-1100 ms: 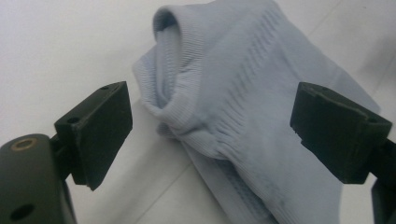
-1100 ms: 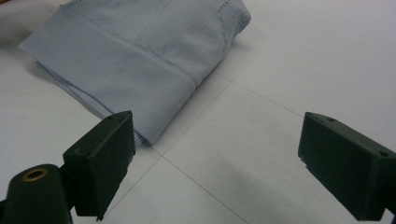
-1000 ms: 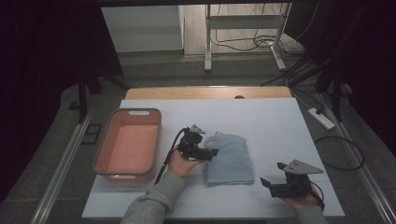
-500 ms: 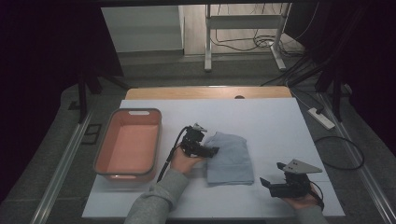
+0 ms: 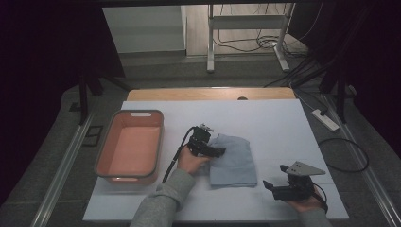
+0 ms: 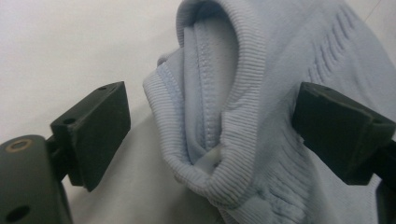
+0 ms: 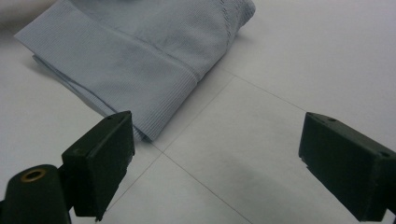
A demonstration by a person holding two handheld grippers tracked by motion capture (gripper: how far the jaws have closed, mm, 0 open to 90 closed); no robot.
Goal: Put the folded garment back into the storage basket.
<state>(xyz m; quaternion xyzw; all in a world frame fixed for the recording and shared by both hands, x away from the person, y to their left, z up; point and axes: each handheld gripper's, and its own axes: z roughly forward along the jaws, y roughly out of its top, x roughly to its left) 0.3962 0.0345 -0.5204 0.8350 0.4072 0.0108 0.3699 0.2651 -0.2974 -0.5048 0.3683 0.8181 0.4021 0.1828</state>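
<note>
STEP: grasp approach on folded blue garment (image 5: 232, 158), lying mid-table right of pink tub (image 5: 130, 145) | LEFT: left gripper (image 6: 212, 140) jaws apart, straddling ribbed edge | RIGHT: right gripper (image 5: 276, 187) jaws apart, idle nearby | NEXT: probably close left jaws on fold.

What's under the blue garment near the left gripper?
The white table lies beneath the folded blue garment, and the left gripper straddles its ribbed edge. Anything beneath the folds is covered.
</note>
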